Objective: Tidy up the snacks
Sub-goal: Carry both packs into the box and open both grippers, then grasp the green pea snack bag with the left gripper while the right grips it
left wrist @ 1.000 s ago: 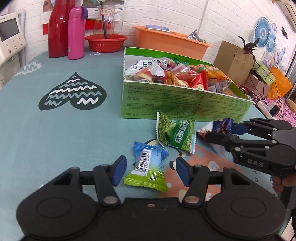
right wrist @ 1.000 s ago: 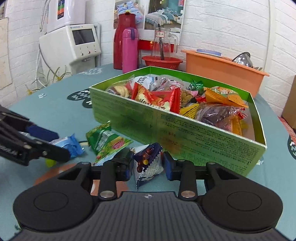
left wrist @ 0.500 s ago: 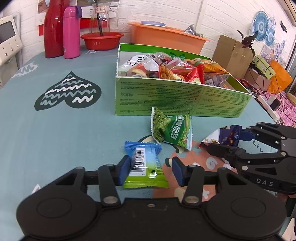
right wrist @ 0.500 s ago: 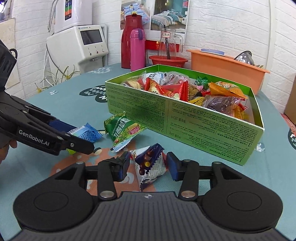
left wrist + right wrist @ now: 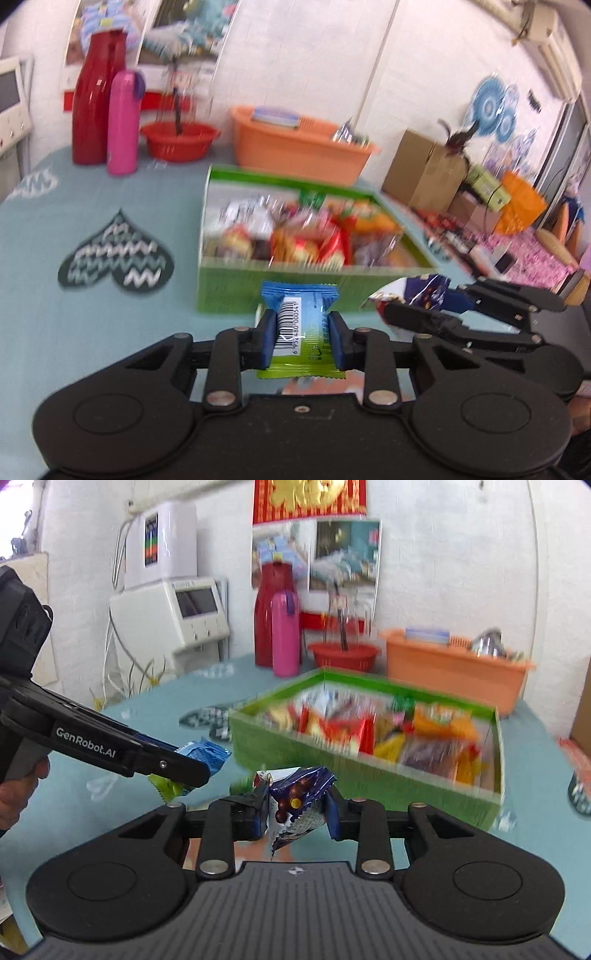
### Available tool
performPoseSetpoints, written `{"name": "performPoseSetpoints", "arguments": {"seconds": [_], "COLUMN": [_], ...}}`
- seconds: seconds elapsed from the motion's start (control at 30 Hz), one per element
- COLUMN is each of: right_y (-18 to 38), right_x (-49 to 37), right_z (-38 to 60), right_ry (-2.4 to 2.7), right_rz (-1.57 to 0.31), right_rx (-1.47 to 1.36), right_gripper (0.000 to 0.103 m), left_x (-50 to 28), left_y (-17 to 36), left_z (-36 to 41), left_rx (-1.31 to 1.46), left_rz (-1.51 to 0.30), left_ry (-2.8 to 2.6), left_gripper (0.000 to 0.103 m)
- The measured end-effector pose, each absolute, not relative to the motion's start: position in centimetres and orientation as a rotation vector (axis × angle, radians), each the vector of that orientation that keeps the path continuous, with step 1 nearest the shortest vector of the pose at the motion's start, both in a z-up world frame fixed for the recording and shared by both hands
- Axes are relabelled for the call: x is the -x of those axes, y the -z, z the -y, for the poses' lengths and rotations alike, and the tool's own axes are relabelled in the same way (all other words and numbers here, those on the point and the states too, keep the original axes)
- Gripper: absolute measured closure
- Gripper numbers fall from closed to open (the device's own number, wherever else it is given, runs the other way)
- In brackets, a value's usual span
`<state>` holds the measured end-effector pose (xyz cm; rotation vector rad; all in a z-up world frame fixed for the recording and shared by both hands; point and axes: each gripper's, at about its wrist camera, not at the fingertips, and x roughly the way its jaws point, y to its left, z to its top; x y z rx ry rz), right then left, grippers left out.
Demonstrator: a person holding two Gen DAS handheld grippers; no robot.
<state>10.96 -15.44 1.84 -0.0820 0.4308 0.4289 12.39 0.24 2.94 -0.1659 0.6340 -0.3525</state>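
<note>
Looking along the left gripper [image 5: 302,341] first: blue pads pinching a blue-and-green snack packet [image 5: 301,325] by its two long edges, barcode side up, jaws having just been closing onto it, packet lifted clear of the teal tablecloth [image 5: 92,317]. Just beyond the packet, a green cardboard box [image 5: 236,291] heaped with blurred red, orange and white wrappers. To the right, the right gripper [image 5: 417,301] reaching in from the side, clamped on a purple-and-white snack bag [image 5: 413,291] held in front of the box's near wall. Farther back on the cloth, a red thermos [image 5: 94,99] and a pink bottle [image 5: 123,123] touching side by side, a red bowl [image 5: 179,142] and an orange tub [image 5: 299,146]; a dark heart print [image 5: 116,256] left of the box. Turning to the right wrist view: right gripper [image 5: 296,810] nipping the purple snack bag [image 5: 299,797] between its pads, jaws having just been closing on it, bag crumpled and tilted, chocolate balls printed on its face, hanging above the table. At left, the left gripper [image 5: 192,766] marked GenRobot.AI, carrying the blue-and-green packet [image 5: 205,755] with its green end drooping below the fingers. Behind both, the green box [image 5: 369,779] with its corner toward the camera, well filled. A hand [image 5: 16,794] visible at the left edge on the grip.
</note>
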Motion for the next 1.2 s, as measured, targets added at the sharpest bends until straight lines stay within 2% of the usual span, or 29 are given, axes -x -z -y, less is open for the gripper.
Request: {"name": "performPoseSetpoints", "arguments": {"seconds": [0.17,0.4,0.73,0.8,0.83,0.87,0.97,1.2], "right_y": [-4.7,-5.9,-2.5,-1.5,-0.9,-0.2,1.2,0.4], "right_x": [-12.8,-16.6,-21.2,-21.9,-22.3,-22.9,-23.2,-21.3], "right_z": [15.7,16.5,18.4,18.3,18.2,18.1,17.8,18.3], "right_ry": [-0.397,-0.312,-0.231,-0.232,-0.235,-0.238,-0.213,-0.191], "right_rz": [-0.336,-0.263,-0.295,-0.311,-0.325,-0.352,-0.405,-0.357], "right_rx": [0.105,0.107,0.093,0.099,0.103,0.111,0.154,0.154], "right_gripper": [0.049,0.049,0.049,0.048,0.047,0.044,0.0,0.0], "left_x": [-14.7,-20.1,-26.8,-27.7,-28.2,-28.4,-28.5,-27.7], "left_y": [-6.4,-7.4,-4.5,-3.5,-2.8,-2.3,-1.0,-1.8], "left_z": [0.7,2.0,2.5,2.8,2.9,3.1,3.0,2.5], "left_rx": [0.178,0.211,0.236,0.223,0.211,0.197,0.184,0.213], "left_rz": [-0.549,-0.541,-0.611,-0.628,-0.638,-0.646,-0.664,-0.669], "left_ry": [0.363,0.363,0.333,0.333,0.316,0.3,0.256,0.254], "left_gripper": [0.04,0.04,0.039,0.036,0.03,0.0,0.0,0.0]}}
